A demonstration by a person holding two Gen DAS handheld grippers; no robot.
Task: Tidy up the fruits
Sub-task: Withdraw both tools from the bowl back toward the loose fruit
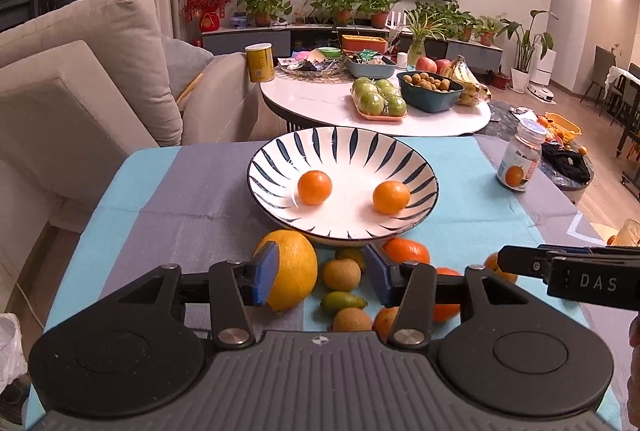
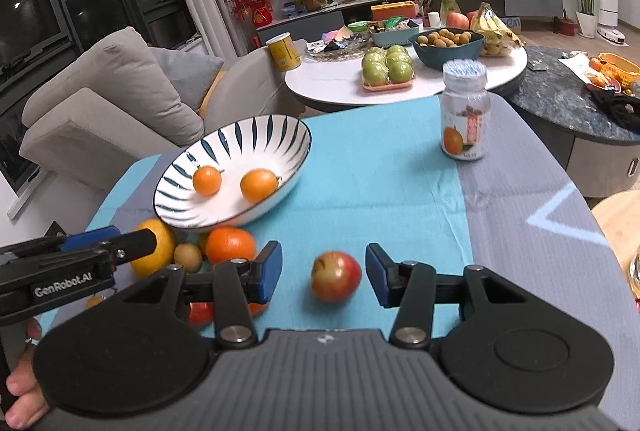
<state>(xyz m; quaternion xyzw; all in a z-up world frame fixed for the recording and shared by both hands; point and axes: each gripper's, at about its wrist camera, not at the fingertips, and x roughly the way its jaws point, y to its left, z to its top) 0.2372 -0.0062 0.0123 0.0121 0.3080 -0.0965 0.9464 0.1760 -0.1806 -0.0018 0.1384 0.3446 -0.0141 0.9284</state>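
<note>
The worktop (image 2: 380, 171), covered in blue and grey cloth, is seen carrying a striped bowl (image 1: 340, 147) in which two small oranges (image 1: 315, 187) are held. Just before the bowl, a pile of fruit is gathered: a yellow melon (image 1: 294, 267), a tangerine (image 1: 408, 250) and a brown kiwi (image 1: 341, 274). The left tongs (image 1: 322, 273) are held parted and empty over this pile. A red apple (image 2: 336, 276) is framed between the parted right tongs (image 2: 322, 273), untouched by either pad.
</note>
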